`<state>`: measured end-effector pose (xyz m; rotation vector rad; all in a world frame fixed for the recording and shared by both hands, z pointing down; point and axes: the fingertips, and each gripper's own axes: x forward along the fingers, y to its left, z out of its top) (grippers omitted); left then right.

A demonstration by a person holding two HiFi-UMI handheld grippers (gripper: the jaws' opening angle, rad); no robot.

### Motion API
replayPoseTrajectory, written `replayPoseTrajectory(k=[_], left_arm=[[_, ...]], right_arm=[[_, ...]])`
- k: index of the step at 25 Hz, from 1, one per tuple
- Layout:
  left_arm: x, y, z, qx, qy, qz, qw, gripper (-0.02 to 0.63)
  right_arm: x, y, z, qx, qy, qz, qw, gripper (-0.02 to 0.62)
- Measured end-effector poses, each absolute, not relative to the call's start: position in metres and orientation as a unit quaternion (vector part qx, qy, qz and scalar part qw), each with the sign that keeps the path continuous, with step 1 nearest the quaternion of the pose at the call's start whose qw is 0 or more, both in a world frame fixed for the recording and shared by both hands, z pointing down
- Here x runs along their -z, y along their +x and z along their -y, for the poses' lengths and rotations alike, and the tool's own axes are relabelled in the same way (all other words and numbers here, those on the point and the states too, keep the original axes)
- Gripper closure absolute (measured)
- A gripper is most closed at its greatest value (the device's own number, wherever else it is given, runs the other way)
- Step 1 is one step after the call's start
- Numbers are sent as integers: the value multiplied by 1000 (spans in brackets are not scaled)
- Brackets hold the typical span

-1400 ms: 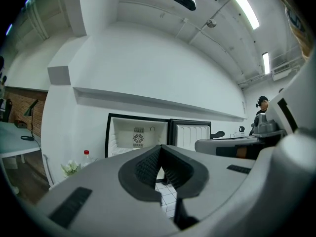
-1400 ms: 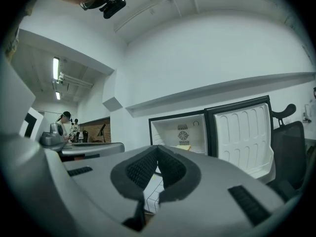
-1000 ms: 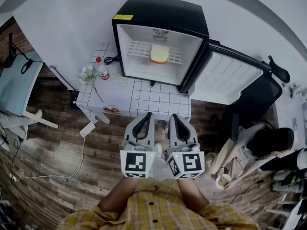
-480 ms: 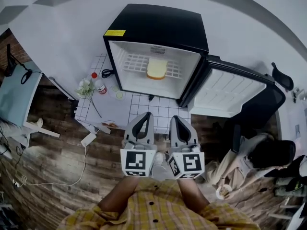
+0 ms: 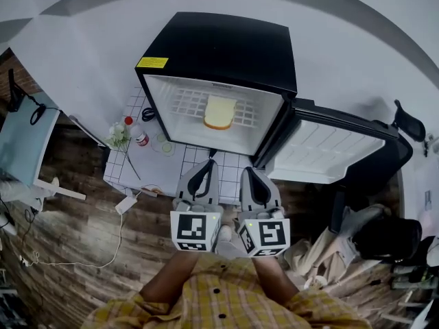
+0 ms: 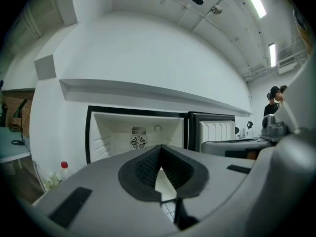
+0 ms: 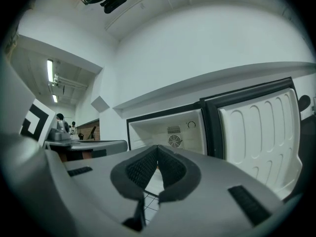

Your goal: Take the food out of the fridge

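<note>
Looking steeply down from the head camera, a person in a yellow checked shirt point(image 5: 226, 300) holds two grey grippers side by side, both aimed toward twelve o'clock.

The left gripper point(image 5: 211, 163) has its ribbed black pads pressed together with nothing between them. The right gripper point(image 5: 246, 170) is likewise closed and empty. Each carries a cube with black-and-white square markers at its rear.

At twelve o'clock from the grippers stands a black, box-shaped mini fridge point(image 5: 226, 46) with a white interior. Its door point(image 5: 322, 153) hangs wide open toward two o'clock, white moulded lining facing up.

Inside the mini fridge, a pale slice of bread with a tan crust point(image 5: 219, 113) lies flat on a white wire shelf point(image 5: 184, 103), well apart from both grippers (it is the only food visible in there).

The mini fridge stands on a white tiled table point(image 5: 230, 164). At ten o'clock from the grippers, that table holds a small clear bottle with a red cap point(image 5: 139, 138), just beside a bunch of white flowers point(image 5: 118, 134).

Through the left gripper view, a round fan grille point(image 6: 138, 142) shows on the back wall of the mini fridge. Brown wooden floor point(image 5: 62, 266) spreads toward eight o'clock.
</note>
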<state>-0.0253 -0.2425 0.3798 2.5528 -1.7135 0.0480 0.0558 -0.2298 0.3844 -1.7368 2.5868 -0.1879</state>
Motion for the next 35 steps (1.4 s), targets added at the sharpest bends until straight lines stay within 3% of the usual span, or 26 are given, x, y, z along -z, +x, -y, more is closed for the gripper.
replayPoseTrajectory(k=[8,19,27,35], left_arm=[[-381,-7,267,-15,822,568,41,598],[-404,-3,298,13,823,553,125,598],[-451,-13,333,127,789,494,342,598],[-458,-21,353,253,727,439,463,598]], right_arm=[[-387,74,255,66,-546,-835,14,588],[-393,80,274,77,-548,-833,13,588],[-397,75,287,79,-561,-824,4,588],[-400,67,298,77,-565,-821,-3,588]])
